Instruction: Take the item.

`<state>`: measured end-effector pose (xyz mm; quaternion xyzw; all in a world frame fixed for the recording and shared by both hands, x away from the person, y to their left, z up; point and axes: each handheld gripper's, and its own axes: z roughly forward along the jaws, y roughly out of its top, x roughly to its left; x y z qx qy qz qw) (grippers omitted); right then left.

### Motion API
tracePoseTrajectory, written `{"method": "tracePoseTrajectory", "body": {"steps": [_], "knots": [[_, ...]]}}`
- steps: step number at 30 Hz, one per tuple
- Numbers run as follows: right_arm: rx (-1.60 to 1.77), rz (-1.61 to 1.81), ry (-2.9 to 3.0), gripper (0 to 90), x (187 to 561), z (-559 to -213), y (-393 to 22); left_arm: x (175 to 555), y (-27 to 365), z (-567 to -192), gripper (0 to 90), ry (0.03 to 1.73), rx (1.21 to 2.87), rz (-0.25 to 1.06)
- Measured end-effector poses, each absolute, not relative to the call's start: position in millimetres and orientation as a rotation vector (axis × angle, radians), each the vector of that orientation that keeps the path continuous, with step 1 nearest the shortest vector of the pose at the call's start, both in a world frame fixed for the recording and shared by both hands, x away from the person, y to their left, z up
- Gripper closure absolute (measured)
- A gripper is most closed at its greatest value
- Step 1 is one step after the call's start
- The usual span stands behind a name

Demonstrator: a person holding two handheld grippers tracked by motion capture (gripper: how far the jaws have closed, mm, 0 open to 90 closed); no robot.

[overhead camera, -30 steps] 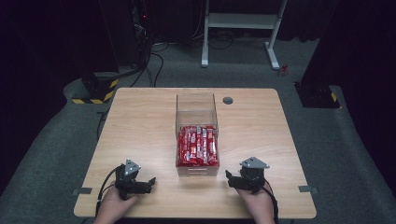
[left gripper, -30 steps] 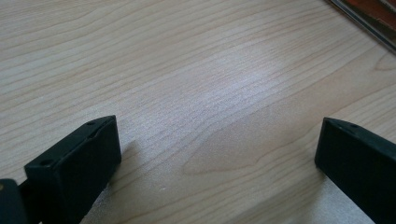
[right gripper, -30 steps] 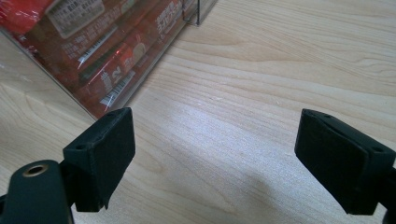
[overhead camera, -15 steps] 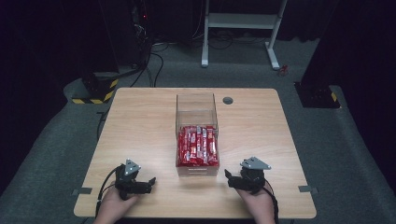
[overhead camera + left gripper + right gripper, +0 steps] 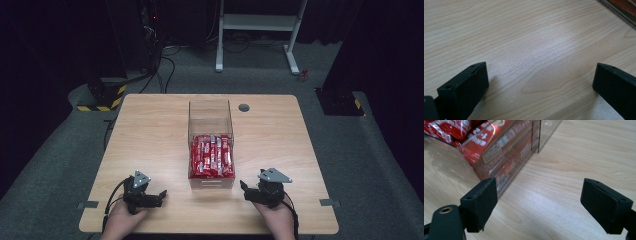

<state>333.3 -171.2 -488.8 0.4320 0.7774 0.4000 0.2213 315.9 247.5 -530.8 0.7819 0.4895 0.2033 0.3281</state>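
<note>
The high view looks from above the person's side, forward and down, and takes in the whole desk with the dark floor behind it. It is far from the things.

The left gripper view sits very low and close to the wood, looking along the left claw over bare desk; a corner of the clear box enters at its top right edge.

The right gripper view is also low and near, and it faces the same clear box with red packets inside.

All three views share the desk surface and this box.
</note>
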Motion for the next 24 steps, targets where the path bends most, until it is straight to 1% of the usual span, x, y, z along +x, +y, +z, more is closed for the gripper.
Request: {"method": "tracePoseTrajectory", "body": {"steps": [24], "knots": [[1.125, 1.22, 2.048, 16.0, 322, -453, -173, 316, 248, -531, 0.6, 1.281, 2.05, 0.532]]}}
